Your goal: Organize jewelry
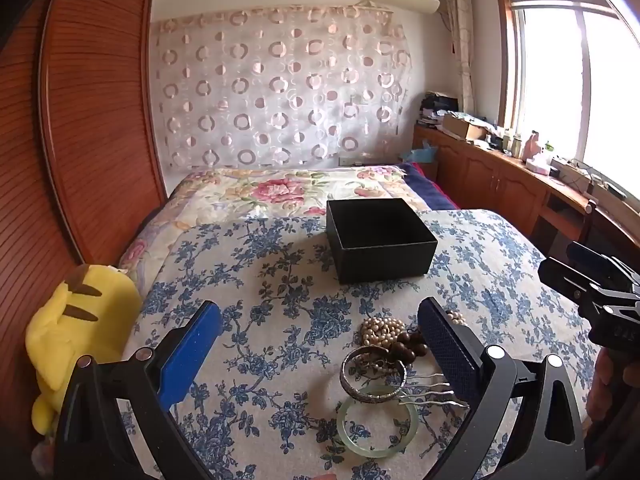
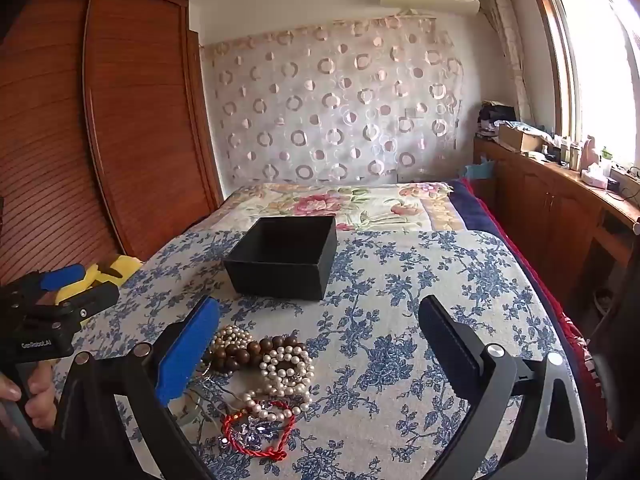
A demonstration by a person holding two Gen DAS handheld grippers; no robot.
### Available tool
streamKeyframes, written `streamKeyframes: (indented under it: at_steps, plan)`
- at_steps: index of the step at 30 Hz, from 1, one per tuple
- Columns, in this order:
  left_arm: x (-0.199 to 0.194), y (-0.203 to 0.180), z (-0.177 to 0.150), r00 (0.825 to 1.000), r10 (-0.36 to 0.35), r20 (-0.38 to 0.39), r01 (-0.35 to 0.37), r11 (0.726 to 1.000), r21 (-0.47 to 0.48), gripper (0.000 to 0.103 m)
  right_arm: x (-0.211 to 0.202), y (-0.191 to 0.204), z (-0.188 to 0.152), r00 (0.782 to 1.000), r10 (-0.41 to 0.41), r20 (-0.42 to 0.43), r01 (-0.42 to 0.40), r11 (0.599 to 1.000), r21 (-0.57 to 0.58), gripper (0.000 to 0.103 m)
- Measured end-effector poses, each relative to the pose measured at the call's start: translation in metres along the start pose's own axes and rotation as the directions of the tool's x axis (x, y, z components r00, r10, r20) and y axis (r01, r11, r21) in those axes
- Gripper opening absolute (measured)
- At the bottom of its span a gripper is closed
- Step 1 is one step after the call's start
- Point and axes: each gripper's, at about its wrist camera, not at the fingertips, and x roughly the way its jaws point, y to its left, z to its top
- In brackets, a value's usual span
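Note:
An open, empty black box (image 1: 380,240) (image 2: 285,258) stands on the blue-flowered cloth (image 1: 280,320) (image 2: 400,320). A jewelry pile lies in front of it: a silver bangle (image 1: 373,374), a pale green jade bangle (image 1: 377,422), a metal hair comb (image 1: 430,394), brown wooden beads (image 1: 408,344) (image 2: 244,354), pearl strands (image 1: 380,329) (image 2: 286,368) and a red cord bracelet (image 2: 256,432). My left gripper (image 1: 320,320) is open above the pile, empty. My right gripper (image 2: 320,316) is open and empty, the pile by its left finger.
A yellow plush toy (image 1: 76,340) (image 2: 100,276) lies at the cloth's left edge beside a wooden wardrobe (image 1: 80,120). A floral quilt (image 1: 280,192) lies behind the box. A wooden cabinet with clutter (image 2: 560,200) runs along the right under the window.

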Motion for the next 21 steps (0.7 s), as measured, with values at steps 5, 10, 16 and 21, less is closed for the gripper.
streamKeyframes:
  at_steps: [5, 10, 16, 21]
  plan:
    - [-0.0004, 0.0004, 0.0001, 1.000, -0.005, 0.004, 0.005, 1.000, -0.007, 0.095, 0.0001, 0.0000, 0.0000, 1.000, -0.002, -0.001, 0.002, 1.000, -0.004, 0.101]
    - [-0.0004, -0.0004, 0.0001, 1.000, -0.009, 0.007, 0.009, 1.000, -0.005, 0.095, 0.0007, -0.0002, -0.0004, 1.000, -0.003, -0.003, 0.003, 1.000, -0.004, 0.101]
    - [-0.0030, -0.0053, 0.0024, 1.000, -0.012, 0.012, 0.012, 1.000, -0.003, 0.095, -0.0023, 0.0003, 0.0008, 1.000, -0.004, 0.003, 0.004, 1.000, -0.007, 0.101]
    - [-0.0027, -0.0079, 0.0041, 1.000, -0.015, 0.016, 0.015, 1.000, -0.001, 0.095, -0.0045, 0.0036, 0.0025, 1.000, -0.004, 0.005, 0.004, 1.000, -0.007, 0.101]
